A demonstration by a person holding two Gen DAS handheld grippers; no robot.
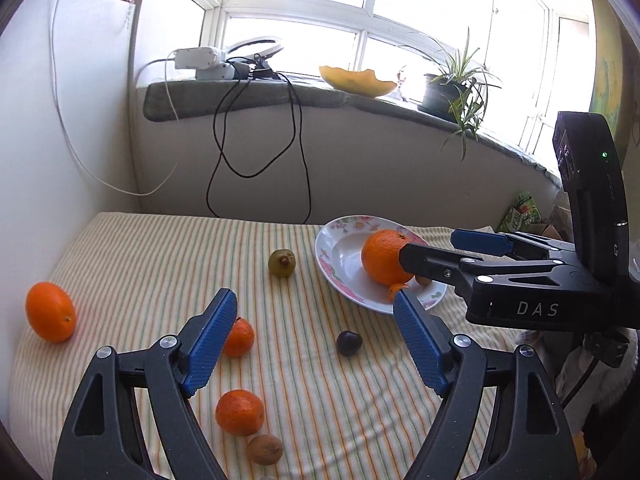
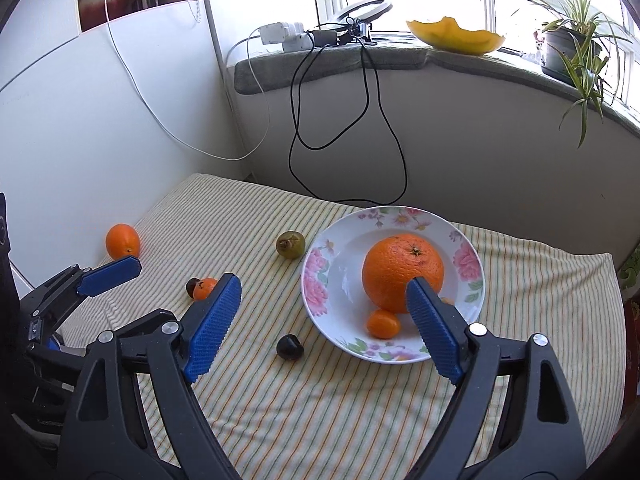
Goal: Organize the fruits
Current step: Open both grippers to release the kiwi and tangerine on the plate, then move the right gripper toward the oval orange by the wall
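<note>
My left gripper [image 1: 314, 310] and right gripper [image 2: 324, 294] gape empty; plate [image 2: 320, 304] holds two fruits, six loose toward nine o'clock.

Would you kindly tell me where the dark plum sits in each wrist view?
Left wrist: dark plum lies on the striped cloth, centre, below the floral plate.
Right wrist: dark plum lies lower centre, left of the plate's near rim.
Shared landmark: the large orange in the plate.
</note>
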